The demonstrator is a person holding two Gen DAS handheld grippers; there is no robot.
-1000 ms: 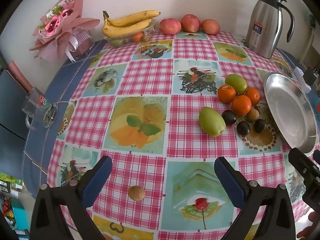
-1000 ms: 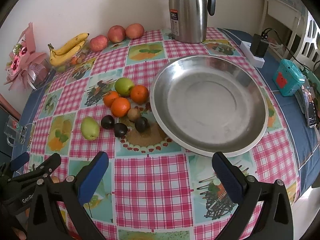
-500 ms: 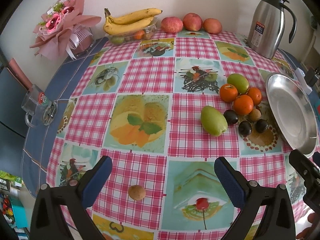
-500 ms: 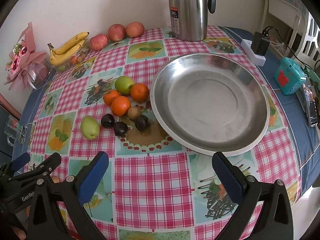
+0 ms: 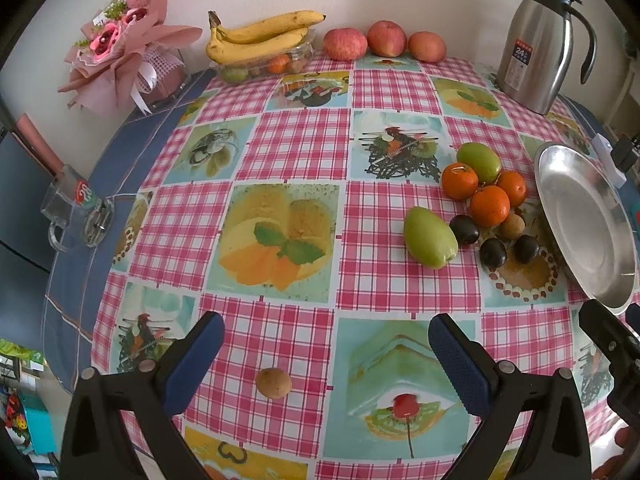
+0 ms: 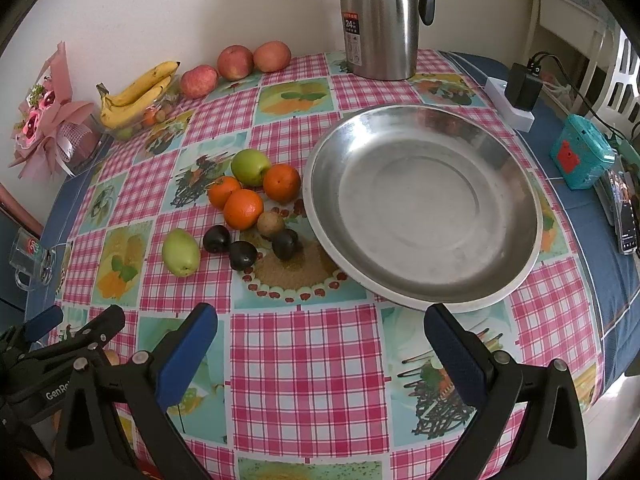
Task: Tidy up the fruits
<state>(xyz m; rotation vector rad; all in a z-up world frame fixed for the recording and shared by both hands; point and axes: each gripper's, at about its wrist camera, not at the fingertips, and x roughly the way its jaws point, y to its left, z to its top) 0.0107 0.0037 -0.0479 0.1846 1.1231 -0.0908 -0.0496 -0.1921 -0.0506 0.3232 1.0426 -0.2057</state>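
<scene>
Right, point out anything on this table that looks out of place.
One small brown fruit sits alone near the table's front edge, between the open left gripper fingers, far from the fruit cluster beside the steel plate. The plate holds nothing. Nothing looks spilled or damaged.

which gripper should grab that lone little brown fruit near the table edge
Left. The small brown fruit lies right between the open left gripper fingers; the right gripper faces the steel plate.
</scene>
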